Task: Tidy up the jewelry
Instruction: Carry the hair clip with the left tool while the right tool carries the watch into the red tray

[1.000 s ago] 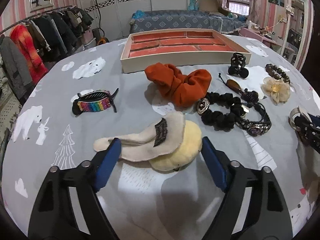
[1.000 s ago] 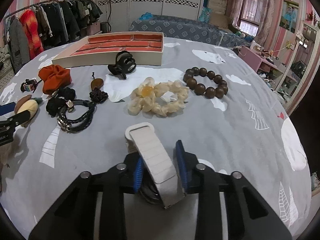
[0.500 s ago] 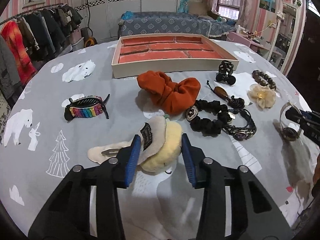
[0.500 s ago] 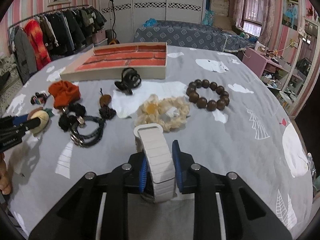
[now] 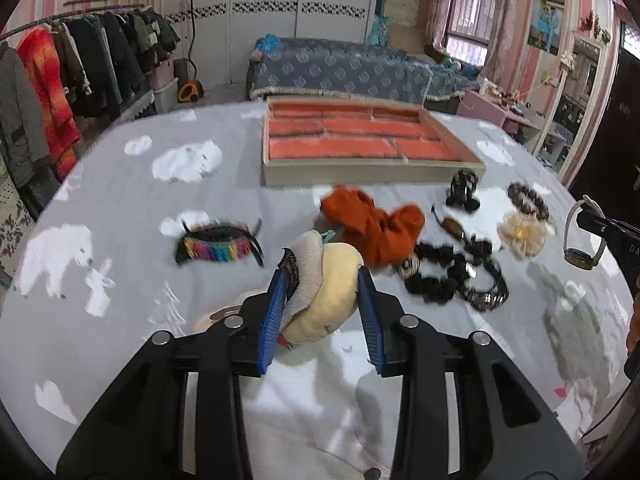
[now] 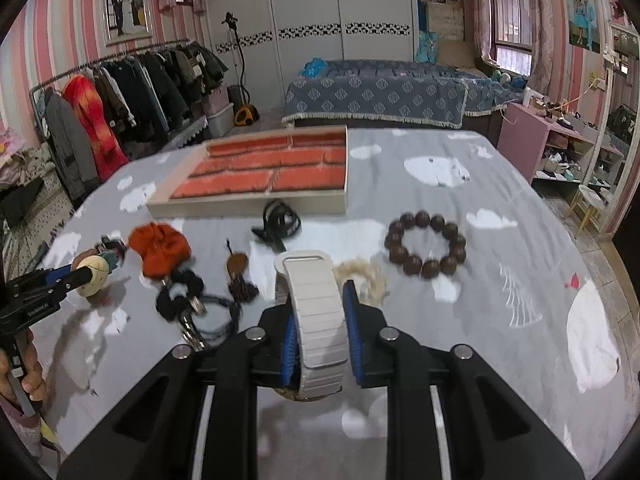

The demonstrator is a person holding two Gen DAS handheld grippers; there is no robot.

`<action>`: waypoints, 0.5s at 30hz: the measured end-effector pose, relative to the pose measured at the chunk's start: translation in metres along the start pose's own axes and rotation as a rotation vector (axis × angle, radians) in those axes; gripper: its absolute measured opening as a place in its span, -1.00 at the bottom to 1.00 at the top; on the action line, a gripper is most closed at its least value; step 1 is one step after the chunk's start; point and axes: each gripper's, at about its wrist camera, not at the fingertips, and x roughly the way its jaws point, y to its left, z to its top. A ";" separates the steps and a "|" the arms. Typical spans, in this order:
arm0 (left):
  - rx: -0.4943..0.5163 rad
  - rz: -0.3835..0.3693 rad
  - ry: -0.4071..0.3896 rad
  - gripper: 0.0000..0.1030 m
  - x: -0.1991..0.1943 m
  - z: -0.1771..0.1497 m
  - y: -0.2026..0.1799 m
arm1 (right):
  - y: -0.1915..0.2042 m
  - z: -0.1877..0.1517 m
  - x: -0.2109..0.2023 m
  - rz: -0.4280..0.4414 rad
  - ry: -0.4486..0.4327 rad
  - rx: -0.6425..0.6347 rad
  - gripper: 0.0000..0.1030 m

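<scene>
Tray [image 5: 372,168] ahead of both tongs holds nothing; left tongs [image 5: 324,300] pinch plush clip [image 5: 324,292], right tongs [image 6: 320,320] pinch white watch [image 6: 316,312]; remaining pieces lie unsorted.

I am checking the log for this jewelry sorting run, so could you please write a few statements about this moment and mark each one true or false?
1. The left tongs are shut on the cream and yellow plush hair clip. True.
2. The right tongs are open and hold nothing. False: they are shut on the white link-band wristwatch.
3. The brown wooden bead bracelet lies inside the beige tray with the orange lining. False: it lies on the grey cloth, apart from the tray.
4. The orange fabric scrunchie lies on the cloth in front of the tray. True.
5. The tray's compartments hold nothing that can be seen. True.
</scene>
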 end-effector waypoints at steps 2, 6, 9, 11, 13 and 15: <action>0.003 -0.006 -0.021 -0.33 -0.009 0.010 0.002 | 0.000 0.011 -0.004 0.009 -0.015 0.001 -0.58; 0.001 -0.025 -0.046 -0.33 -0.020 0.038 0.006 | 0.003 0.041 -0.006 0.023 -0.037 -0.007 -0.60; 0.000 -0.038 -0.070 -0.33 -0.028 0.065 0.008 | 0.004 0.067 0.000 0.038 -0.038 -0.007 -0.60; 0.008 -0.037 -0.086 -0.33 -0.029 0.083 0.006 | 0.007 0.087 0.009 0.047 -0.035 -0.005 -0.60; 0.014 -0.045 -0.093 -0.33 -0.026 0.105 0.004 | 0.014 0.107 0.020 0.034 -0.039 -0.026 -0.60; 0.022 -0.054 -0.094 -0.33 -0.018 0.128 -0.001 | 0.021 0.127 0.031 0.031 -0.039 -0.050 -0.60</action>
